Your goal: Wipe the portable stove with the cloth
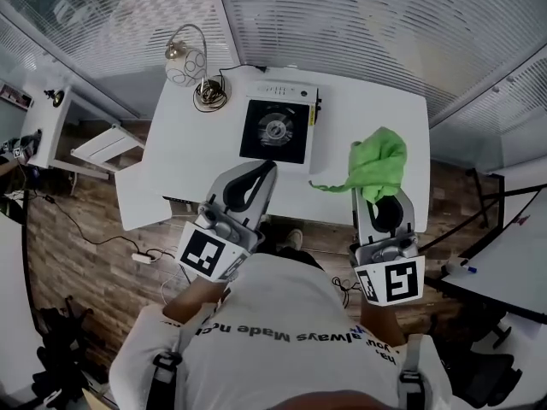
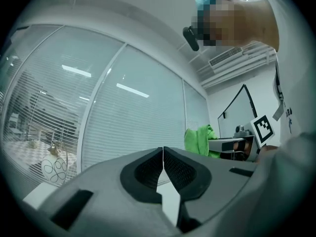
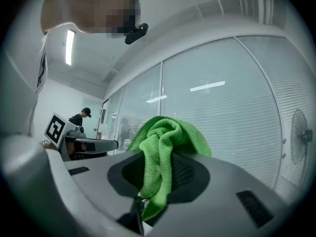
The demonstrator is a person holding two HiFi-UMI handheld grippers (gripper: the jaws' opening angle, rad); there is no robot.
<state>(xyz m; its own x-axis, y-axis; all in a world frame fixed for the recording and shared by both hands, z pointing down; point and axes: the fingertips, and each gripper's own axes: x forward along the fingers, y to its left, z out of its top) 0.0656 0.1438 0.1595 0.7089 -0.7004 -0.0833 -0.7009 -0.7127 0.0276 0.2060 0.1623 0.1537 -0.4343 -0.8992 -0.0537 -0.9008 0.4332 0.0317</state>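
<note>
One stove point(image 1: 278, 131) on white table point(image 1: 376, 109), one lamp point(image 1: 190, 67) beside it. One green cloth point(image 3: 165, 142) clamped in right gripper point(image 3: 165, 157), bunched over its tips. Left gripper point(image 2: 163, 152) closed tight, holding nothing. Shirt point(image 1: 282, 314) print partly legible: "always", "Made".

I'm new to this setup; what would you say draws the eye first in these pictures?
The bright green cloth stands out most, bunched and clamped in the right gripper over the white table's near right edge. Next comes the square black-topped portable stove at the table's far middle; the left gripper is shut on nothing.
</note>
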